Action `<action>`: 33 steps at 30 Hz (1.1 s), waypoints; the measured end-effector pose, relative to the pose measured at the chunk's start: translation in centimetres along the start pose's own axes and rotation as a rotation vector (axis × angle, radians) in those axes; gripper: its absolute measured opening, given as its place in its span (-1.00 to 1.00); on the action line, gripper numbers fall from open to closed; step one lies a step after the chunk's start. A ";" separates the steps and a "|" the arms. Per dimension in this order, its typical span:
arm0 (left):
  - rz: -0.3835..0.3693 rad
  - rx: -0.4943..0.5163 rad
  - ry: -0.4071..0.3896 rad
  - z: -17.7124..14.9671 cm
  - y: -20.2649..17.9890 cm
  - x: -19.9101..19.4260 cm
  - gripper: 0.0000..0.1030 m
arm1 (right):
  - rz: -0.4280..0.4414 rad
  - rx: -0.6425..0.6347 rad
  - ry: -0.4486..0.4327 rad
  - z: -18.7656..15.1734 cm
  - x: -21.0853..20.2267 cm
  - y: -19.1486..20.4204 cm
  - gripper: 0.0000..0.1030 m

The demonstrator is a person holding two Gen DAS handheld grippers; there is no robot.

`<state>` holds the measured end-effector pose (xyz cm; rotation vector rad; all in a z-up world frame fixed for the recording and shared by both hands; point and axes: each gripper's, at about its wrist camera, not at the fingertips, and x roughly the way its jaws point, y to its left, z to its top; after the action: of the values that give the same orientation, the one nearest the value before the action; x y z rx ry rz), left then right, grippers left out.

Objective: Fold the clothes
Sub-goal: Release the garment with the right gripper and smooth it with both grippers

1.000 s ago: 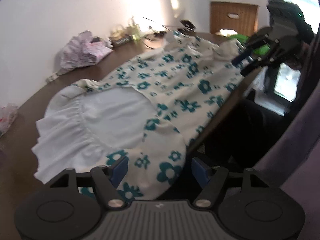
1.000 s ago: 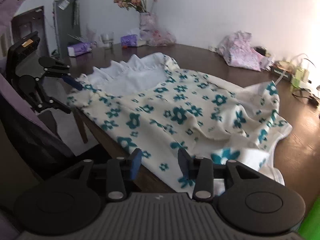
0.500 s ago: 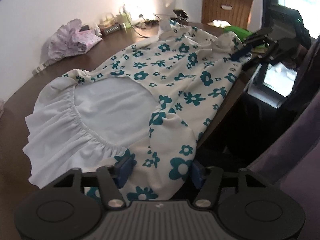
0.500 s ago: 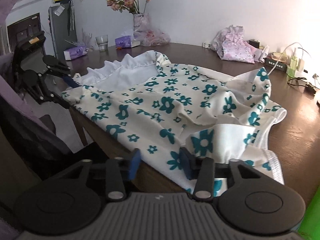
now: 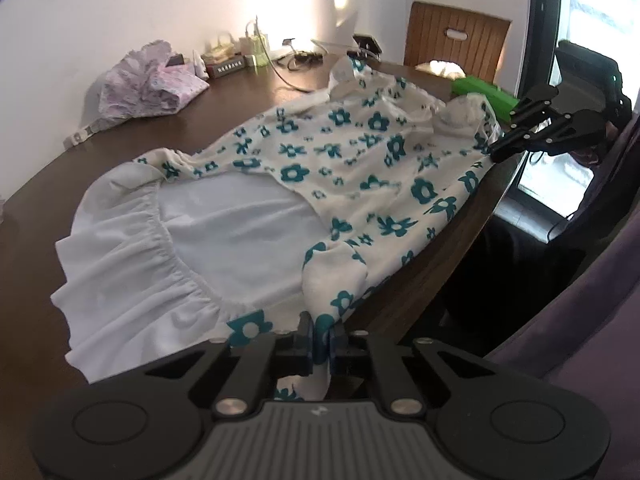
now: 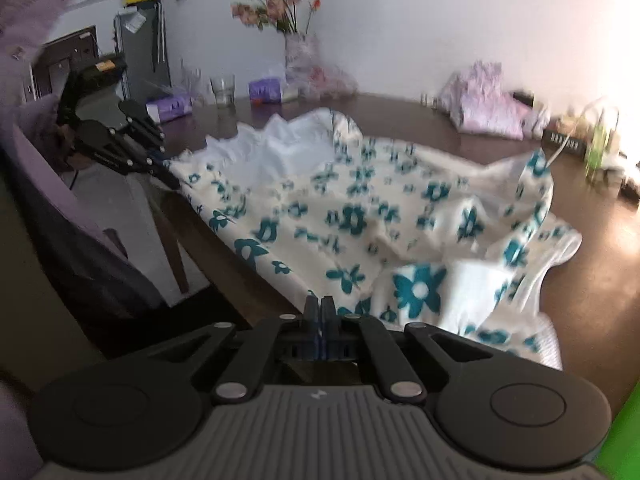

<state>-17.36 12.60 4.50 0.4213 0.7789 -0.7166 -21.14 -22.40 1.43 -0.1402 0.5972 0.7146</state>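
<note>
A cream dress (image 5: pixel 360 168) with teal flowers lies spread on the dark wooden table (image 5: pixel 248 96), its white ruffled lining (image 5: pixel 208 240) turned up at one end. My left gripper (image 5: pixel 320 332) is shut on the dress's hem at the table's near edge. It also shows in the right wrist view as the left gripper (image 6: pixel 172 180), at the dress's far corner. My right gripper (image 6: pixel 320 308) is shut on the edge of the dress (image 6: pixel 360 216) at the other end. In the left wrist view the right gripper (image 5: pixel 496 154) pinches that edge.
A lilac cloth bundle (image 5: pixel 148 84) lies by the wall, beside cables and small items (image 5: pixel 256 56). A wooden chair (image 5: pixel 456 40) and a green box (image 5: pixel 484 92) stand at the far end. A flower vase (image 6: pixel 296 48), a glass (image 6: pixel 223 90) and tissue packs (image 6: pixel 170 104) stand opposite.
Both grippers have gone from open to shut on the dress's near edge. The left one has moved in over the hem and lifted it slightly.
</note>
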 end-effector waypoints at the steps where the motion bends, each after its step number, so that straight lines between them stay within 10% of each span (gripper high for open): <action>1: 0.006 -0.003 -0.023 0.2 0.3 -0.4 -0.90 | 0.000 0.008 -0.020 0.3 -0.5 -0.2 -0.99; 8: 0.054 0.084 -0.121 4.6 4.4 -0.8 -0.91 | -0.043 0.000 -0.086 4.9 0.5 -2.7 -0.99; 17: 0.243 0.156 -0.024 7.9 9.0 7.2 -0.70 | -0.494 -0.157 0.083 8.3 10.7 -3.5 -0.86; 20: 0.303 0.070 -0.083 6.6 10.0 3.7 -0.42 | -0.551 -0.091 -0.022 8.5 8.3 -3.6 -0.78; 23: 0.404 -0.038 -0.186 4.7 9.2 0.9 0.26 | -0.340 -0.001 -0.168 8.2 5.4 -2.5 -0.78; 27: 0.200 -0.267 -0.231 1.8 8.6 1.7 0.17 | -0.219 0.087 -0.090 7.3 8.0 -1.1 -0.78; 33: 0.308 -0.293 -0.154 0.1 8.8 3.5 0.11 | -0.254 0.209 0.005 5.7 10.7 -3.6 -0.78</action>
<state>-9.21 17.16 2.63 0.2093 0.6427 -0.3353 -9.79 -17.17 -0.12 -0.0232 0.6417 0.4033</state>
